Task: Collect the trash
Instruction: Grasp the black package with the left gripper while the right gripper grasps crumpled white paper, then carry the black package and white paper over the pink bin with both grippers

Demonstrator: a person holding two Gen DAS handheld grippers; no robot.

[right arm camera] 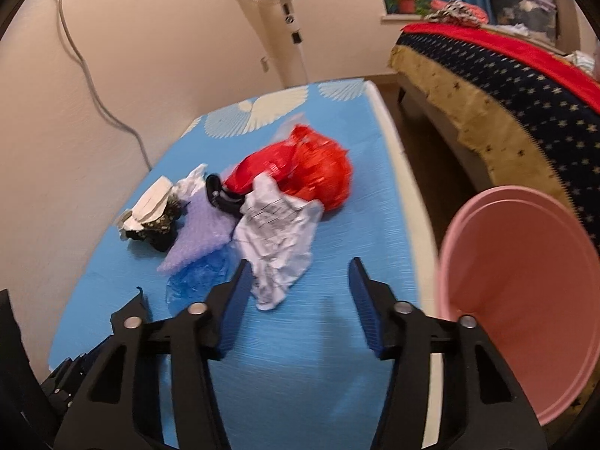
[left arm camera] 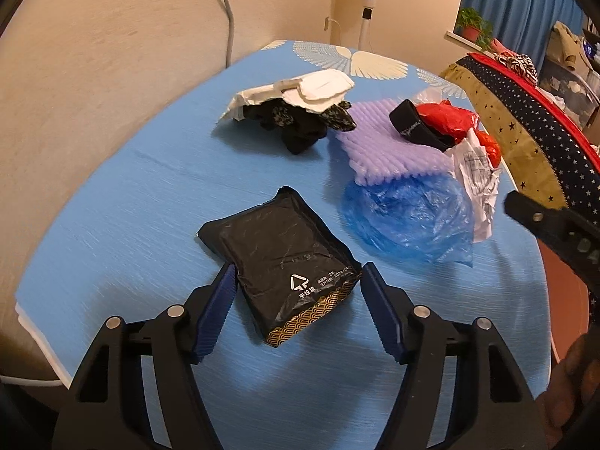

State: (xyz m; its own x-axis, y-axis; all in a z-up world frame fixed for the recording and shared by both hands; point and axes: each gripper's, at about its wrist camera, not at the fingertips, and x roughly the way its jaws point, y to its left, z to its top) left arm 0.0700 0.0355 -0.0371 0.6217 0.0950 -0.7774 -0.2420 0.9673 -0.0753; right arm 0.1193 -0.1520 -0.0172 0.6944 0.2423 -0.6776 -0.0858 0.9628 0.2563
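A black snack packet lies on the blue tablecloth. My left gripper is open, its fingers on either side of the packet's near end. Further back lie a blue plastic bag, purple foam wrap, crumpled white paper, a red plastic bag and a white carton with black wrapping. My right gripper is open and empty, just short of the crumpled paper. The red bag lies behind it. A pink bin stands to the right, beside the table.
A standing fan is behind the table against the wall. A bed with a starred navy and red cover runs along the right. The table's right edge borders a gap of dark floor.
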